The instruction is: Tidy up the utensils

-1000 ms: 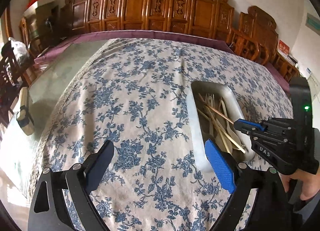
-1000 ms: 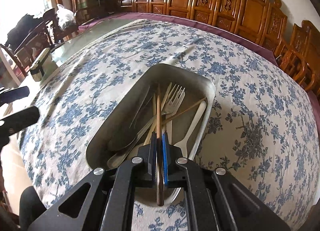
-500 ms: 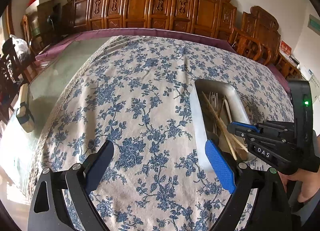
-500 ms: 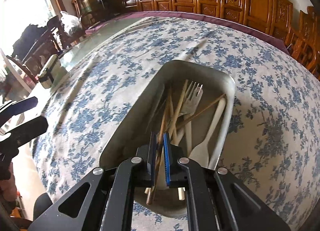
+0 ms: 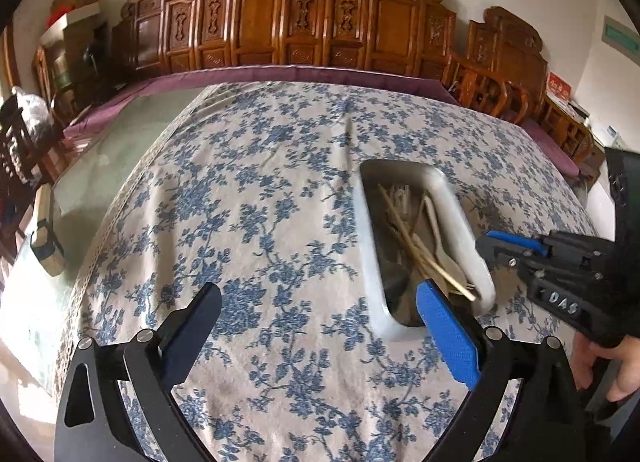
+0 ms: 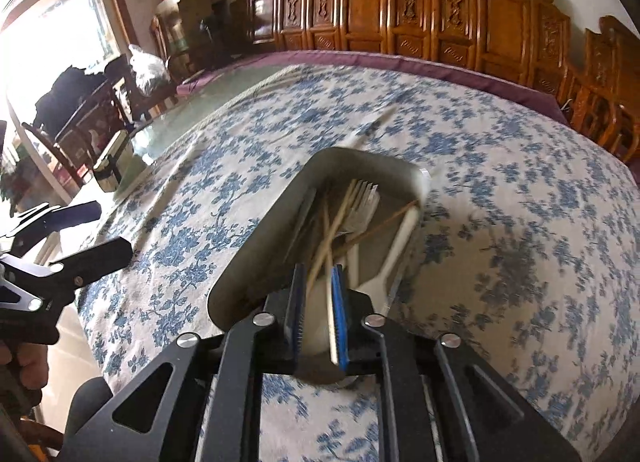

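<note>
A metal tray (image 6: 260, 246) lies on the flowered tablecloth and holds forks (image 6: 360, 202), a white plastic spoon (image 6: 400, 238) and several chopsticks (image 6: 336, 226). My right gripper (image 6: 319, 298) hovers over the tray's near end. Its jaws are opening, with a narrow gap between them. One pale chopstick (image 6: 330, 326) leans loose beside the blue pad, and neither pad presses on it. In the left wrist view the tray (image 5: 368, 246) is right of centre, with the right gripper (image 5: 486, 242) at its right rim. My left gripper (image 5: 320, 322) stands wide open over bare cloth, left of the tray, with nothing between its fingers.
A small strapped box (image 5: 46, 238) stands on the bare glass strip at the table's left edge. Carved wooden chairs (image 5: 264, 26) line the far side. A person's hand (image 5: 624, 362) holds the right gripper's handle at the lower right.
The right gripper's jaws have parted and let go of the chopstick, which now lies loose in the tray. That gripper has drawn back and up a little. The left gripper stays open.
</note>
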Demonstrator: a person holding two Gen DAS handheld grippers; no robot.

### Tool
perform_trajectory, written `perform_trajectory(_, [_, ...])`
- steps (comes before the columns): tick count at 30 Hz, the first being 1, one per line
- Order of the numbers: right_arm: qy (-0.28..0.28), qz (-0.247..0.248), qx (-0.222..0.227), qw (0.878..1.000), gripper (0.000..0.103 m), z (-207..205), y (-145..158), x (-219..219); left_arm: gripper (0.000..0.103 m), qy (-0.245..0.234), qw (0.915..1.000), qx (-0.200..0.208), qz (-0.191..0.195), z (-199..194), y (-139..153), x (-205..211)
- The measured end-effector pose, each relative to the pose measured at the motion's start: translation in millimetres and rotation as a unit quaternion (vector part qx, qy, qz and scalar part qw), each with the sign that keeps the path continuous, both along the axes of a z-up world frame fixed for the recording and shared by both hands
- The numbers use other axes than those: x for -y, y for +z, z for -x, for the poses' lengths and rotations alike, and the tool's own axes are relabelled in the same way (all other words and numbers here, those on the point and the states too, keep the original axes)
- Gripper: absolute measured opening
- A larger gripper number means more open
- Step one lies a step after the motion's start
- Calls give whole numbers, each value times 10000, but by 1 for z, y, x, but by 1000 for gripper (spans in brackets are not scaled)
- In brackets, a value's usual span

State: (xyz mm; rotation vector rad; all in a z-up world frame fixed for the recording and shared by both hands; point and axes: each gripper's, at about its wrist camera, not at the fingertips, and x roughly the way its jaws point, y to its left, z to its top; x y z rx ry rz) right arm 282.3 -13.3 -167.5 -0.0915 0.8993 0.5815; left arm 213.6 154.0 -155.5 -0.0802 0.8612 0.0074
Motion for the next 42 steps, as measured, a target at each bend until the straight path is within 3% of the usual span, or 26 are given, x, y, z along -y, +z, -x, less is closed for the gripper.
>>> perform_trajectory(6, [121,-220,90,9996,18,4,18,14,95,-182,9998,63,-7,4,5,23])
perform_trajectory(15, [-78,-158,254,9995,18,16,30,31,95,-325,9994,9,-85,15,5,46])
perform_trajectory(17, [-194,-157,255,9994,28,24,30,47,95,-348,9993,17,-99,19,7,54])
perform_trajectory(21, [-412,-83,288,9987,33,43,29,78,95,-460,9988,68,-161,27,14,75])
perform_trajectory(27, [-933,-15,442,9947,61,76,35,128,95,-613,9978,133,-225,40,23,111])
perform_trajectory(32, [-1442,119,733,9868,93,106,48,164,95,-693,9966,322,-294,56,38,143])
perform_trajectory(42, [-2007,116,1107,9733,100,155,76,207,95,-777,9951,556,-245,93,72,183])
